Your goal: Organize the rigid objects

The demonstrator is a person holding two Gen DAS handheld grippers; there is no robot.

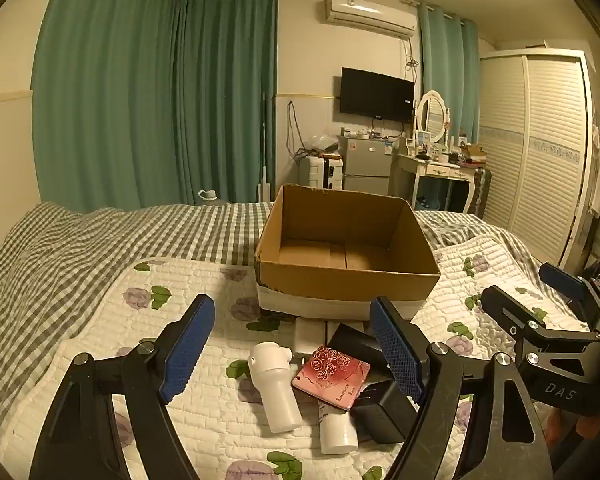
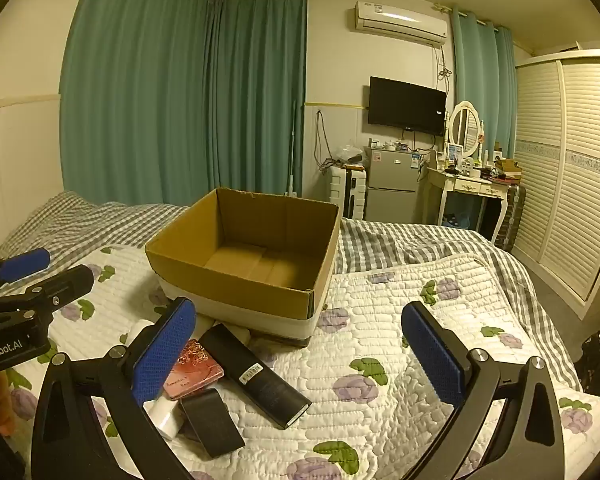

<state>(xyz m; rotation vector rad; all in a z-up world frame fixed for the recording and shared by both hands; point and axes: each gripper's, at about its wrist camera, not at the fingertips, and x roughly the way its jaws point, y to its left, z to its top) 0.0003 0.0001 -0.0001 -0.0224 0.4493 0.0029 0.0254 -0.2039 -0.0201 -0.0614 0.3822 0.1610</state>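
Rigid objects: a small cluster lies on the quilt (image 1: 100, 320) just in front of the cardboard box (image 1: 348, 280); none is inside the box
Pink tin: flat pink tin with rose pattern (image 1: 331, 376) lies tilted across the pile, resting on the white bottle (image 1: 338, 426) and against a black case (image 1: 382, 412); seen again in the right wrist view (image 2: 194, 370), partly behind the tool's finger
White device: white plastic device with a round head (image 1: 274, 384) lies on its side just left of the tin, touching it or very nearly; cannot tell which
Long black box: long black box with a barcode label (image 2: 256, 374) lies diagonally on the quilt beside the tin; a shorter black case (image 2: 212, 422) lies in front of it, near the white bottle (image 2: 166, 416)
Cardboard box: open-topped, interior bare, seated on a white base (image 2: 260, 316); stands on the bed at the edge of the quilt
Left tool (image 1: 292, 352): fingers spread wide, holding nothing; above the cluster, which shows between the blue pads (image 1: 188, 354)
Right tool (image 2: 300, 356): fingers spread wide, holding nothing; long black box shows between them; also visible at the right edge of the left wrist view (image 1: 532, 296)
Bed: grey checked sheet (image 1: 60, 248) beneath the floral quilt
Room: green curtains (image 1: 160, 92), wall television (image 1: 376, 90), air conditioner (image 1: 370, 14), white louvred wardrobe (image 1: 540, 152) beyond
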